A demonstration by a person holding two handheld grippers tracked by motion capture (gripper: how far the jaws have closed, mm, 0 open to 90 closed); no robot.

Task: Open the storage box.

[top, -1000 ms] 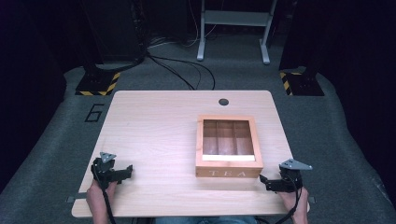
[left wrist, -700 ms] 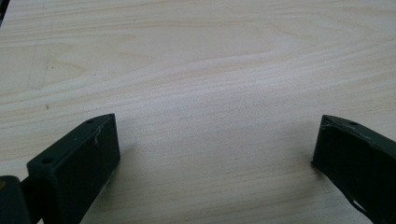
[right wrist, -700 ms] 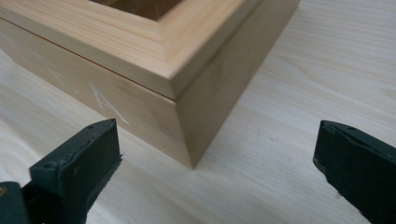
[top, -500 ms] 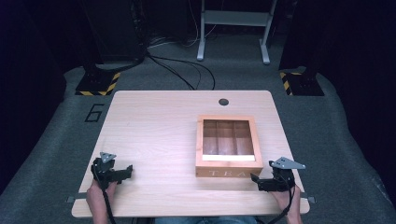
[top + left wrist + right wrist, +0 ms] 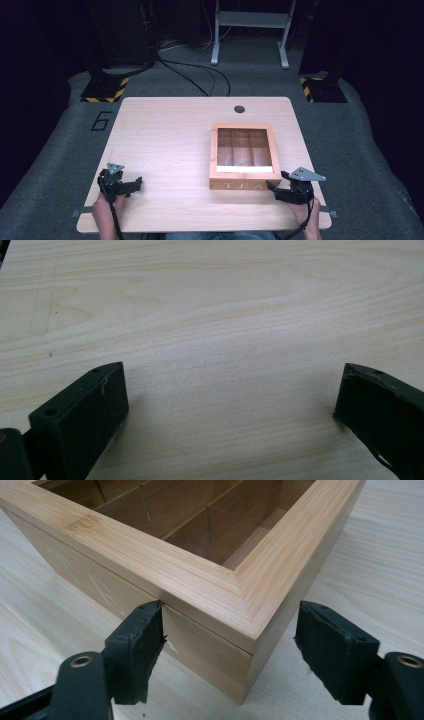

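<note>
The wooden tea box (image 5: 243,157) stands on the table (image 5: 165,145), toward its right half and near the front edge, its windowed lid down over three compartments and the lettered front wall facing the person. The right gripper (image 5: 278,191) sits at the box's front right corner; in the right gripper view its fingers (image 5: 137,647) straddle that corner, one pad touching or almost touching the front wall just at the seam under the lid, the other standing clear of the side wall. The fingers have just been closing with the corner between them, but they are not yet clamped on it. The step in hand looks like taking hold of the lid at this corner, and doing it well likely means setting both pads above the seam, on the lid frame alone, so the base is not pinched along with it; the near pad sits low and probably wants to come up a little first. Closing squarely across a mitred corner risks slipping off, so a bite slightly along the front rail may hold better. The left gripper (image 5: 131,184) rests well to the left of the box, over bare table, its fingers (image 5: 85,415) wide apart with nothing between them; it could steady the base if the box shifts.
</note>
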